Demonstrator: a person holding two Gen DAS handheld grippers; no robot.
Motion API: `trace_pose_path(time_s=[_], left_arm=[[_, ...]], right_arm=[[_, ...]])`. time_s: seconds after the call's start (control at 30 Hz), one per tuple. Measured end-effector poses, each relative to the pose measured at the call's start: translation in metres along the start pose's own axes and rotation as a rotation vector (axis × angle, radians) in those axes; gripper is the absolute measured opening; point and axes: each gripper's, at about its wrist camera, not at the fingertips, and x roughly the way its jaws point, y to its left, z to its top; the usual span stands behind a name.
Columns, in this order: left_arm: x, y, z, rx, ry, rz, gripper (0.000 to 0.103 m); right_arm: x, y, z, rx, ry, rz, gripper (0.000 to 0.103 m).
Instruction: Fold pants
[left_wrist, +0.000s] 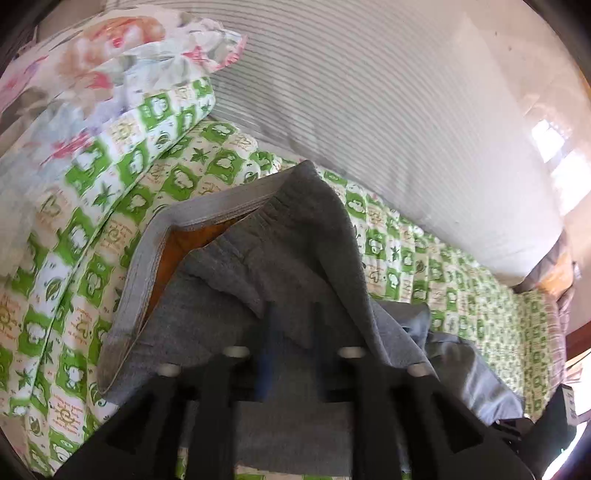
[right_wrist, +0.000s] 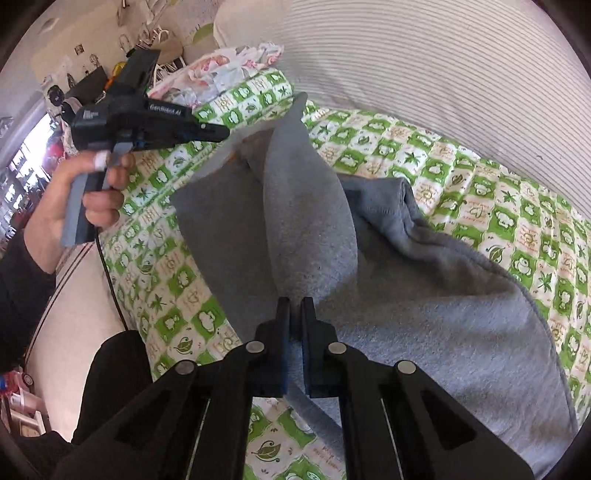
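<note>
Now we hold the left gripper (right_wrist: 218, 133) off to the left of the right one, raised above the quilt (right_wrist: 480, 177), our hand (right_wrist: 92, 192) wrapped round its grey handle. Its tip meets the lifted edge of the grey pants (right_wrist: 310, 221), yet in that view we cannot tell how its fingers stand. From the left wrist camera the fingers (left_wrist: 267, 332) are blurred; they look set apart, with grey cloth lying between and ahead of them, and we cannot tell whether they grip it. Beyond them the waistband (left_wrist: 207, 214) gapes, showing an orange lining. Left of those fingers lies a flowered pillow (left_wrist: 110, 62); ahead and to the right rises a striped cushion (left_wrist: 369, 92).

Further right, our right gripper (right_wrist: 294, 306) has its fingers (right_wrist: 282, 332) drawn narrow, pinching a fold of the pants that stands up ahead of them. To their right the rest of the pants lies rumpled on the green and white quilt
</note>
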Motion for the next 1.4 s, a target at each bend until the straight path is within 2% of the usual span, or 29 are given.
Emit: trace_pose_path(time_s=[0.03,0.07,0.2,0.3,0.37,0.4,0.43,0.47,0.5,0.67,0.8,0.9,1.0,1.07,1.1,1.13,1.2,1.3,1.4], left_arm=[[0.005,-0.006,0.003,0.013,0.006,0.020,0.061],[0.010,-0.014,0.008,0.023,0.000,0.048,0.066],[0.042,-0.048,0.024,0.054,0.018,0.122,0.075],[0.076,-0.063,0.032,0.059,0.060,0.205,0.075],[0.095,-0.062,0.034,0.045,0.084,0.237,0.068],[0.099,-0.059,0.034,0.035,0.088,0.236,0.040],[0.100,-0.056,0.033,0.021,0.094,0.224,0.005],[0.098,-0.049,0.032,-0.010,0.094,0.178,0.003],[0.091,-0.045,0.031,-0.025,0.070,0.152,0.006],[0.031,-0.022,0.014,-0.072,-0.066,0.045,0.005],[-0.014,0.005,-0.007,-0.125,-0.145,-0.017,0.003],[-0.029,0.023,-0.024,-0.174,-0.162,-0.042,0.003],[-0.023,0.029,-0.032,-0.180,-0.126,-0.068,0.003],[-0.016,0.022,-0.029,-0.152,-0.104,-0.033,0.010],[-0.011,0.016,-0.025,-0.143,-0.092,-0.016,0.027],[-0.007,0.010,-0.023,-0.136,-0.090,-0.004,0.047],[0.001,-0.006,-0.013,-0.100,-0.095,0.036,0.060],[0.018,-0.024,0.003,-0.054,-0.069,0.068,0.068],[0.038,-0.036,0.024,-0.005,-0.043,0.140,0.068]], right_arm=[[0.001,0.000,0.000,0.005,-0.001,0.000,0.006],[0.001,0.000,0.000,0.011,-0.003,0.001,0.006],[0.003,-0.001,0.000,0.020,-0.001,0.009,0.006],[0.004,-0.003,-0.001,0.025,0.004,0.021,0.006],[0.003,-0.002,-0.001,0.022,0.001,0.024,0.006],[0.002,-0.003,-0.001,0.023,-0.002,0.026,0.006],[0.000,-0.003,-0.001,0.023,-0.006,0.025,0.006],[-0.002,-0.003,0.000,0.022,-0.009,0.026,0.006],[-0.005,-0.004,0.000,0.022,-0.015,0.027,0.006],[-0.013,-0.004,0.001,0.020,-0.034,0.035,0.006],[-0.012,-0.002,-0.002,0.012,-0.025,0.038,0.006],[-0.009,0.003,-0.007,0.005,-0.012,0.043,0.006],[-0.004,0.009,-0.014,-0.008,0.008,0.056,0.006],[0.001,0.012,-0.017,-0.017,0.025,0.052,0.006],[0.003,0.012,-0.018,-0.018,0.030,0.050,0.006],[0.003,0.012,-0.018,-0.015,0.030,0.051,0.006],[0.003,0.011,-0.017,-0.008,0.027,0.053,0.006],[0.001,0.008,-0.017,-0.003,0.020,0.064,0.006],[0.000,0.006,-0.017,-0.001,0.024,0.074,0.006]])
